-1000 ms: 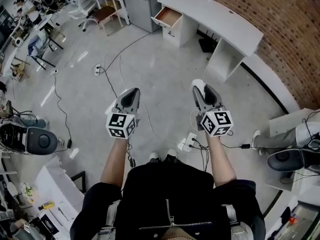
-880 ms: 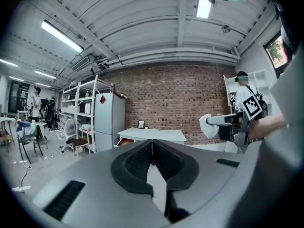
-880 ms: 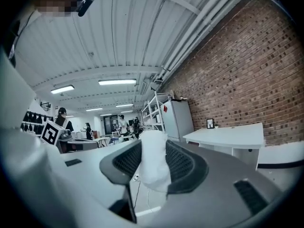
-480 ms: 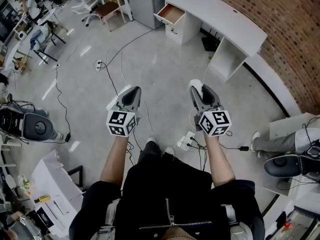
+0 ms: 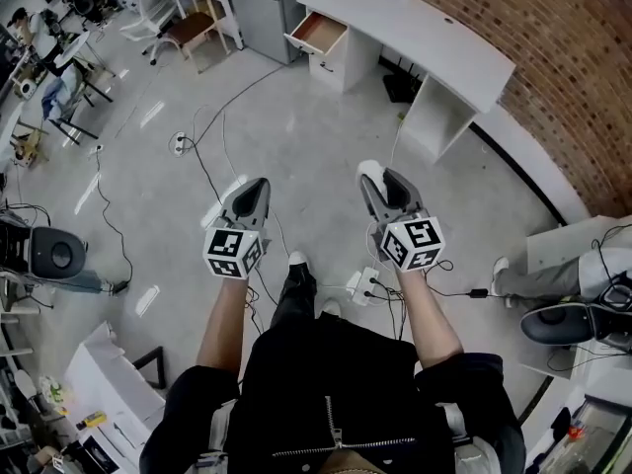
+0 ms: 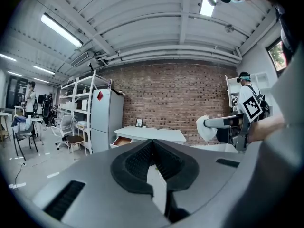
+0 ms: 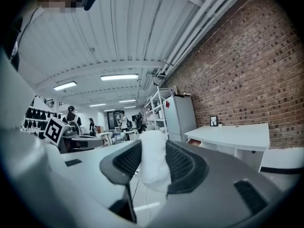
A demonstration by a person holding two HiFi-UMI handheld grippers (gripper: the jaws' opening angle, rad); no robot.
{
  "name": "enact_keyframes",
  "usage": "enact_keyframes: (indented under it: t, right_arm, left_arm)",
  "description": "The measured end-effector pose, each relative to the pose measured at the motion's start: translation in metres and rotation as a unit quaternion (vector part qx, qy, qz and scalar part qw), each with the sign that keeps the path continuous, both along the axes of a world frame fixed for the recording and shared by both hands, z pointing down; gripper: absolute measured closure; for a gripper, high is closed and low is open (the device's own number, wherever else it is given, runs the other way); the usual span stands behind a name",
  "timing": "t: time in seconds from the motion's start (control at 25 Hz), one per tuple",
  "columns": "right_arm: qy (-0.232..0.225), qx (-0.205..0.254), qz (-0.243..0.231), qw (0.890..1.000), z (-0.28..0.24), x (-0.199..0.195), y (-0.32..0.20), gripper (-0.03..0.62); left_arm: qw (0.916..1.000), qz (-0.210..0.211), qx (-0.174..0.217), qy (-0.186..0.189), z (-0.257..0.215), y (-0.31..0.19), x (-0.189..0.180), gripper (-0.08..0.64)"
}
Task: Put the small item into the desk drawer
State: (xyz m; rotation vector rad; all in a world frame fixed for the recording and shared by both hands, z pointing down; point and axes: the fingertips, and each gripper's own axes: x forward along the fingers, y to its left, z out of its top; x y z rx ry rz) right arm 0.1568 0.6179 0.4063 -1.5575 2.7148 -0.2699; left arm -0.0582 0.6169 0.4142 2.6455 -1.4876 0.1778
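The carry is only partly done, as I judge it: the small item (image 7: 153, 161) is already secured in the right gripper (image 5: 373, 179), its two jaws pinching the item from either side with the pads pressing into it; the open drawer (image 5: 318, 32) at the left end of the white desk (image 5: 425, 39) is well apart from both grippers, across a wide stretch of grey floor (image 5: 326, 131); so picking up looks finished, while the walk to the desk, lowering the item into the drawer and letting go are all left. The left gripper (image 5: 256, 190) carries nothing, its jaws pressed together with no gap between the pads; it is held out beside the right one, both pointing roughly toward the desk. The item is white, soft-looking and crumpled, standing up between the right pads and bulging a little above and below them; it may be a wad of tissue or cloth, though the wide-angle view is too soft to settle which. The drawer shows a bare wooden-brown inside.
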Motion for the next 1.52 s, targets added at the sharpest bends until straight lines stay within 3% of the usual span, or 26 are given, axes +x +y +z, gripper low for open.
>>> enact_keyframes:
  t: [0.28, 0.88, 1.2, 1.52]
  right_arm:
    - [-0.008, -0.022, 0.006, 1.000, 0.009, -0.003, -0.062, 0.429]
    - [-0.010, -0.025, 0.040, 0.999, 0.006, -0.055, -0.200, 0.429]
    - [-0.016, -0.036, 0.046, 0.998, 0.014, -0.070, -0.246, 0.430]
    - [-0.018, -0.039, 0.037, 0.998, 0.014, -0.057, -0.329, 0.430]
  left_arm:
    - [0.9999, 0.008, -0.011, 0.000, 0.007, -0.068, -0.002, 0.538]
    - [0.9984, 0.056, -0.010, -0.005, 0.006, -0.222, -0.042, 0.538]
    - [0.9981, 0.058, -0.017, -0.004, 0.012, -0.266, -0.059, 0.538]
    - [0.9983, 0.054, -0.021, -0.004, 0.008, -0.346, -0.041, 0.538]
